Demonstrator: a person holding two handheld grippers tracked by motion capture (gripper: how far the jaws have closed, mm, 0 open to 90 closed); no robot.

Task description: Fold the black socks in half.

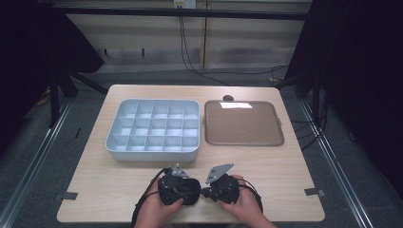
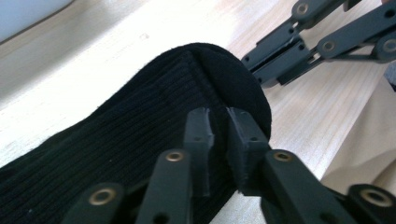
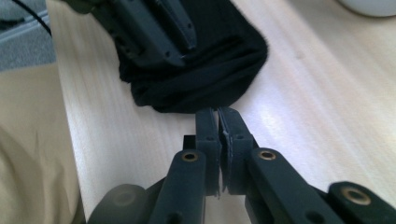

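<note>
**Two grippers at a black sock, near edge of table**

Left gripper [image 2: 218, 122]: jaws nearly together, a thin gap between the tips, lying over the black sock [image 2: 140, 140]. Cannot tell whether any fabric sits in that gap; the cloth beneath is the same dark tone as the jaws. In the high view this gripper [image 1: 178, 187] is bunched with the sock under the person's left hand [image 1: 154, 209], and jaw tips cannot be picked out there.

Right gripper [image 3: 218, 116]: jaws pressed together, tips just at the sock's rounded end, on or barely short of it. No fabric seen between them. From above, the right gripper [image 1: 209, 191] points left toward the sock, held by the right hand [image 1: 242, 202].

Sock: black, ribbed knit, ribs running lengthwise; one end rounded and smooth. In the right gripper view it lies in loose folds on the wood [image 3: 187, 74]. Its far end is cut off at the frame edge in the left gripper view. It lies on the table [image 1: 285, 171] near the front edge, between the two grippers.

Farther out: a white tray with many small compartments [image 1: 153, 126] at centre-left; a brown flat tray [image 1: 244, 123] just beside it on the right. A small dark object [image 1: 228, 98] behind the brown tray, too small to identify.
</note>
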